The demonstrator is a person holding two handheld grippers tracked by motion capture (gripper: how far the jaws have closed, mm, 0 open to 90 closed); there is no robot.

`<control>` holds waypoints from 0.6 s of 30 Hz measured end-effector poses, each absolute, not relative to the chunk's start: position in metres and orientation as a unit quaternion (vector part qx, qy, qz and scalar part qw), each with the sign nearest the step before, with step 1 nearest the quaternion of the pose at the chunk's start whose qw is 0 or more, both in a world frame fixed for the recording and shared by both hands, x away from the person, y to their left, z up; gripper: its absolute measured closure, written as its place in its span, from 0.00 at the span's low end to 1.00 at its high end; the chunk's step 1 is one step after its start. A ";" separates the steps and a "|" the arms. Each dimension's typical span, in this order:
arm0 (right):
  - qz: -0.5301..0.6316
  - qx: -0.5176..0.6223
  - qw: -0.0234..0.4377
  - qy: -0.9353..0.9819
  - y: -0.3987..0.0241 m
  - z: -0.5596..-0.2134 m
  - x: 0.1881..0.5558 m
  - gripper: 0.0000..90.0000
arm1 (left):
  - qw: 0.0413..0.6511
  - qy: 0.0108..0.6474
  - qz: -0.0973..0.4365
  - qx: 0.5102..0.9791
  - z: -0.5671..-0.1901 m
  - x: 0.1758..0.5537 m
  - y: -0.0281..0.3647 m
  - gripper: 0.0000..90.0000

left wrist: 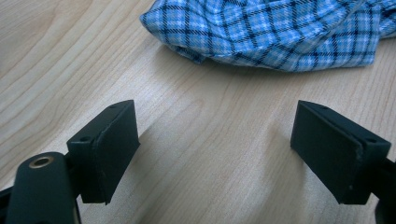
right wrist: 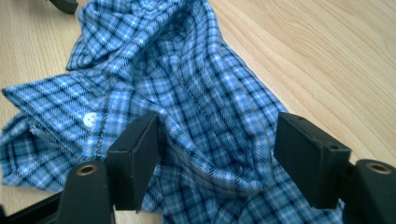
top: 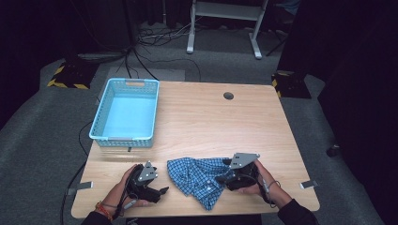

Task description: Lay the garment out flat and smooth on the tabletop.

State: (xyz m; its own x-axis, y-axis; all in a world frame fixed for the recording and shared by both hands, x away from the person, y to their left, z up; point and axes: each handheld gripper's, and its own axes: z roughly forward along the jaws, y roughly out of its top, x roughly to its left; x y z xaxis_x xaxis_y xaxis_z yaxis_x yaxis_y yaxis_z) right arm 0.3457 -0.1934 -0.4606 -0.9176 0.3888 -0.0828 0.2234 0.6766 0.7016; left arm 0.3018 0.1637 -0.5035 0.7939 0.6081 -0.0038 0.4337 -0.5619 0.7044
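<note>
A blue checked shirt [top: 199, 178] lies crumpled near the worktop's [top: 225, 122] front edge. The right claw [right wrist: 212, 154] straddles its cloth, jaws spread, not pinching. The left claw [left wrist: 215, 154] rests spread, empty, beside it.

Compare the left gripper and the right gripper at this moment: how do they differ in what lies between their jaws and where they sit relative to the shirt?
The left gripper has bare table between its wide-open jaws; the right gripper has a fold of the blue checked shirt between its jaws, not yet pinched. The left gripper sits short of the shirt's edge; the right gripper is over the cloth. Both are hand-held, low at the table's near edge, with black jaws.
</note>
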 end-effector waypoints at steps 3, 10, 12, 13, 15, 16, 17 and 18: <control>0.366 0.168 0.113 0.908 -0.192 -0.460 0.347 0.41 | 0.361 0.298 0.120 0.875 -0.504 0.302 0.164 0.17; 0.362 0.163 0.111 0.911 -0.186 -0.458 0.351 0.72 | 0.361 0.297 0.121 0.876 -0.504 0.302 0.164 0.17; 0.364 0.163 0.109 0.911 -0.186 -0.458 0.351 0.79 | 0.361 0.297 0.120 0.875 -0.504 0.302 0.164 0.17; 0.365 0.164 0.109 0.910 -0.186 -0.458 0.351 0.82 | 0.361 0.298 0.121 0.875 -0.504 0.302 0.164 0.17; 0.369 0.164 0.110 0.908 -0.187 -0.457 0.352 0.87 | 0.361 0.298 0.121 0.875 -0.504 0.302 0.164 0.17; 0.373 0.167 0.110 0.906 -0.187 -0.457 0.353 0.89 | 0.361 0.298 0.120 0.875 -0.504 0.302 0.164 0.17; 0.373 0.167 0.110 0.906 -0.188 -0.456 0.353 0.90 | 0.361 0.297 0.121 0.875 -0.504 0.302 0.164 0.17; 0.373 0.168 0.111 0.906 -0.188 -0.455 0.353 0.90 | 0.361 0.297 0.121 0.875 -0.504 0.302 0.164 0.17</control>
State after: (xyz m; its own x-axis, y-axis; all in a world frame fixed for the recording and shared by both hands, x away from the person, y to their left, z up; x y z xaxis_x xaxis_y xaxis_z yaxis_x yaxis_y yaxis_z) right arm 0.3534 -0.1879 -0.4554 -0.9190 0.3871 -0.0750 0.2217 0.6647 0.7135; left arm 0.3017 0.1638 -0.5035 0.7939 0.6080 -0.0035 0.4335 -0.5619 0.7045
